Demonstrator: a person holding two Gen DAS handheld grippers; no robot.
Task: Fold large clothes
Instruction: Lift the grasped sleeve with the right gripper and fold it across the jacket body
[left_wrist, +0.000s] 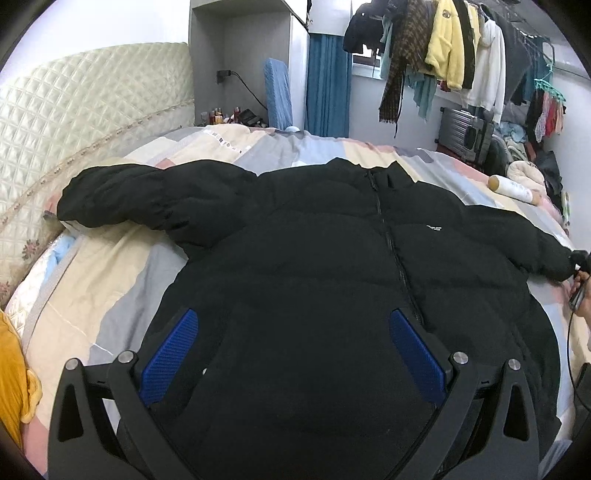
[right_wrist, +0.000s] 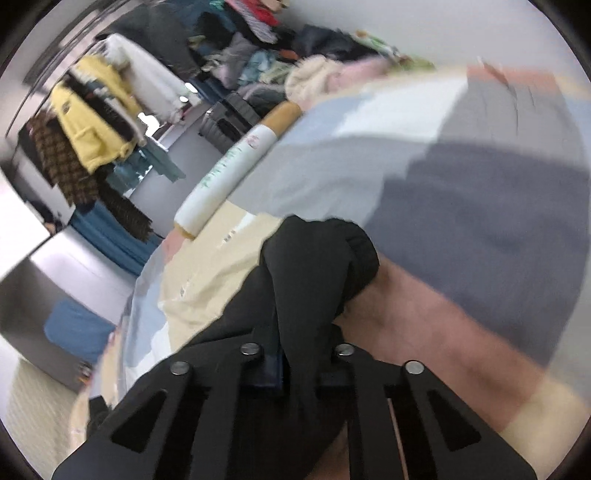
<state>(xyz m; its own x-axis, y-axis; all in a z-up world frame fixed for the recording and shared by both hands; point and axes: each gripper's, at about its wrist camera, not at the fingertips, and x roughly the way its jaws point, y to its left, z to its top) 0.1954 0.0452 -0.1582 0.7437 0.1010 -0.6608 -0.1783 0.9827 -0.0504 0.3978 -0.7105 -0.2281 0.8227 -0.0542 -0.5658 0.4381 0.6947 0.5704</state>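
Right gripper (right_wrist: 295, 363) clamped on jacket (left_wrist: 332, 258) cuff (right_wrist: 332, 254) near bed (left_wrist: 110, 266) edge; left gripper (left_wrist: 291, 354) spread wide over hem. Risk: puffy sleeve slips out mid-fold, bottle (right_wrist: 236, 162) gets knocked off.

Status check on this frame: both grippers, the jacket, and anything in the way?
Left gripper open above the black jacket, spread flat on the bed. Right gripper shut on the sleeve cuff. White bottle lies beyond the cuff.

Jacket (left_wrist: 332, 236) spread flat on bed (left_wrist: 122, 280), collar toward far edge, sleeves out left and right. Left gripper (left_wrist: 291, 354) over hem, fingers (left_wrist: 170, 354) apart. Right gripper (right_wrist: 299, 369) pinching right cuff (right_wrist: 332, 258). Bottle (left_wrist: 511, 189) lying behind right sleeve, near bed's far corner.
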